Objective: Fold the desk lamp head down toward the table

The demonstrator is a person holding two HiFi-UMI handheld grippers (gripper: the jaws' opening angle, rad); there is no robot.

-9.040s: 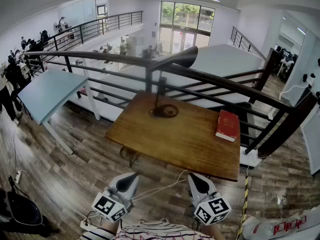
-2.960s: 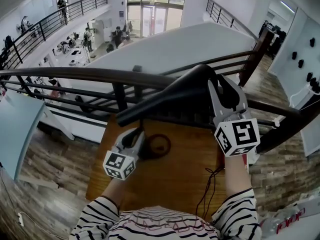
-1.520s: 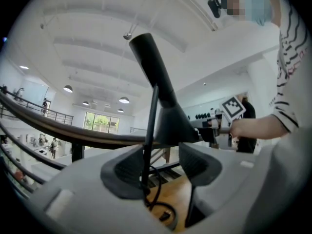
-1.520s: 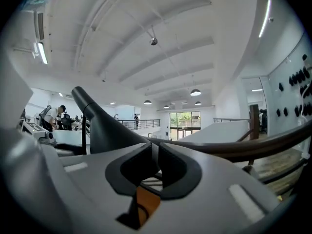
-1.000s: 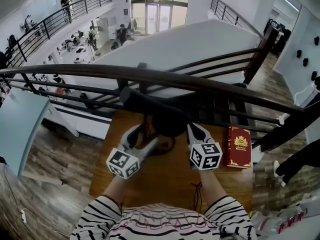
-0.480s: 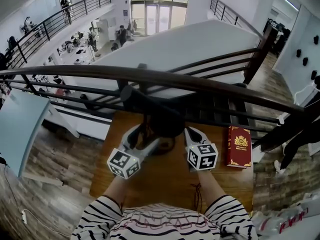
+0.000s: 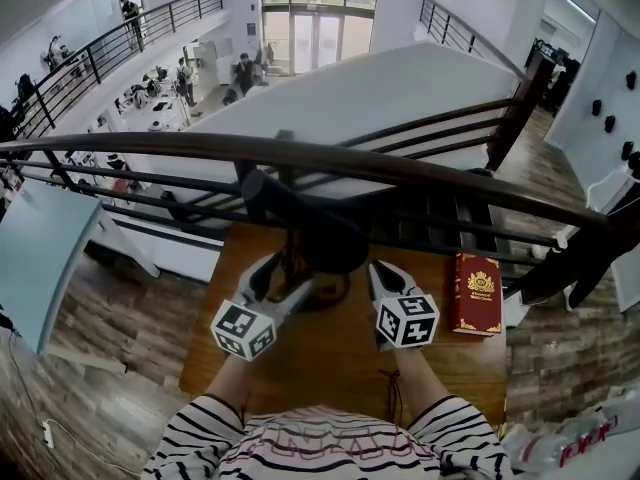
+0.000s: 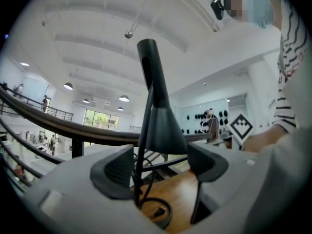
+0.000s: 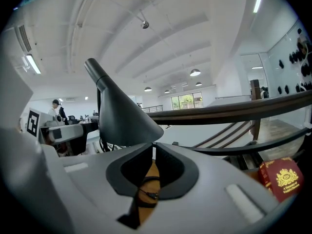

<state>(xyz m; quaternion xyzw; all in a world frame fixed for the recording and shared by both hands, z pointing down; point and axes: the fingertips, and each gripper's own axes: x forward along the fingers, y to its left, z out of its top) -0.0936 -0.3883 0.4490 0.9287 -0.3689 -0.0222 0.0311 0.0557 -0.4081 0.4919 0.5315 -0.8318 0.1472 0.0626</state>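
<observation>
The black desk lamp's cone head (image 7: pixel 325 238) hangs low over its ring base (image 7: pixel 330 291) on the wooden table (image 7: pixel 330 363). My left gripper (image 7: pixel 272 268) is open at the head's left. Its wide jaws straddle the thin stem (image 8: pixel 140 174) without touching it, and the head (image 8: pixel 163 130) stands just beyond them. My right gripper (image 7: pixel 378 271) is at the head's right. Its jaws are starting to open, with only a thin slit and nothing between them (image 9: pixel 152 152). The head (image 9: pixel 124 116) sits just past them.
A red book (image 7: pixel 477 293) lies on the table's right side, also seen as the red book (image 9: pixel 282 177) in the right gripper view. A dark railing (image 7: pixel 400 168) runs along the table's far edge, with a lower floor beyond. A black cord coils at the lamp base.
Three seconds ago the lamp head was up high with the right gripper on it; now it hangs low over the base. The right gripper is off it and has sunk slightly.
</observation>
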